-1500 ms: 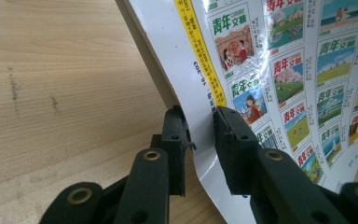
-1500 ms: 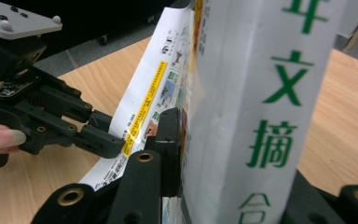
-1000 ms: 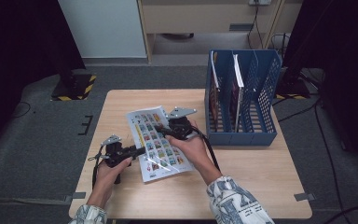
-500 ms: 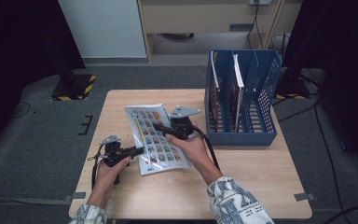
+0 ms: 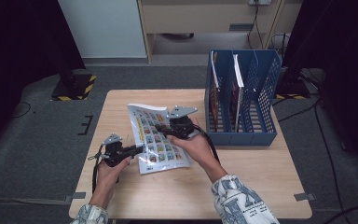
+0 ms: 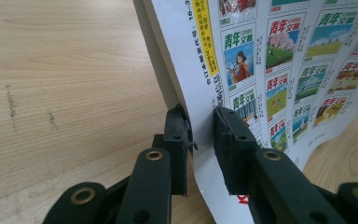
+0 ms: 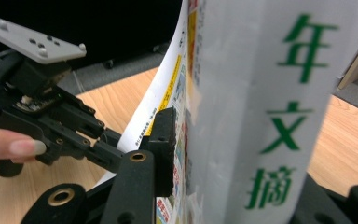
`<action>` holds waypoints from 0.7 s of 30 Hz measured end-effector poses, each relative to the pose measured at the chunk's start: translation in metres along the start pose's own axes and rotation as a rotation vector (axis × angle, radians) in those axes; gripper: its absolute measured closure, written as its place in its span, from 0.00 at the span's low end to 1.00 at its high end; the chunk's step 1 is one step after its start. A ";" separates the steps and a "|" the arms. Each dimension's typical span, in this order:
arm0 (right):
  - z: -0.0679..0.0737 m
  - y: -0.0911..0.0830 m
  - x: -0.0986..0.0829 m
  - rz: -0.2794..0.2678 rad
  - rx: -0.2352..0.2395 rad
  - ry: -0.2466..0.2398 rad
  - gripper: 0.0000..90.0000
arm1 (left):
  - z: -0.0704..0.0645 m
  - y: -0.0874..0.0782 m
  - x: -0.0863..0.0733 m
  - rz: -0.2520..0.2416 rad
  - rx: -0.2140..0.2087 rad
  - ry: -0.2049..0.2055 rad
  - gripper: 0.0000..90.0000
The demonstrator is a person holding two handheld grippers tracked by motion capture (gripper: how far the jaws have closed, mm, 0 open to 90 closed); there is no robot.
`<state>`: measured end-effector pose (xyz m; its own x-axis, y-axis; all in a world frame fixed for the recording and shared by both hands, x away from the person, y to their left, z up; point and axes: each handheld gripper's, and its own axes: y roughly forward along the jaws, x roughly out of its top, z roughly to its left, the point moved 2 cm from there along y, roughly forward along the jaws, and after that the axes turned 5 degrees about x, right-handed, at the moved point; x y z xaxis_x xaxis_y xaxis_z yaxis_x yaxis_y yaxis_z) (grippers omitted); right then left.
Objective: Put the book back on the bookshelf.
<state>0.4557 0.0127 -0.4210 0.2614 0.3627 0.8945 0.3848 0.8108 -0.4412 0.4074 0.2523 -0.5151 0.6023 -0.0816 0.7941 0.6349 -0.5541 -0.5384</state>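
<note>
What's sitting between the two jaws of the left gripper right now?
In the left gripper view, the magazine's edge runs up through the gap between the left gripper's jaws; they straddle it, not yet clamped.

A thin white magazine [image 5: 158, 140] with a glossy cover printed in a grid of small colourful pictures lies near the middle of the pale wooden tabletop [image 5: 242, 177], left of a blue plastic slotted file rack [image 5: 256, 93]. Its far end curls upward off the surface, while the near edge rests low. In the left gripper view the cover [image 6: 279, 70] shows rows of small cover pictures with green Chinese titles and a yellow strip along one side. The rack stands upright with magazines in its slots.
</note>
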 end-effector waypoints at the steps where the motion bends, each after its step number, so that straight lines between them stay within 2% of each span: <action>1: 0.000 0.000 0.000 0.009 0.003 -0.005 0.75 | 0.000 0.000 0.000 0.000 0.001 0.001 0.83; 5: -0.001 0.002 0.001 0.039 0.006 -0.018 0.74 | -0.001 -0.001 0.002 0.004 0.010 0.013 0.83; 10: -0.002 0.004 0.001 0.080 0.014 -0.009 0.70 | -0.002 -0.002 0.003 -0.002 0.010 0.025 0.83; 13: -0.004 0.004 0.000 0.093 0.014 -0.007 0.73 | -0.003 -0.002 0.003 -0.005 0.011 0.028 0.83; 16: -0.006 0.003 0.000 0.095 0.009 0.002 0.80 | -0.004 -0.002 0.004 -0.010 0.013 0.031 0.83; 21: -0.012 -0.001 0.001 0.062 0.003 0.033 0.81 | -0.007 -0.007 0.010 -0.039 0.035 0.047 0.83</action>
<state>0.4666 0.0064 -0.4210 0.3140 0.3968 0.8625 0.3640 0.7887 -0.4953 0.4058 0.2497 -0.5018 0.5536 -0.0997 0.8268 0.6746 -0.5283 -0.5155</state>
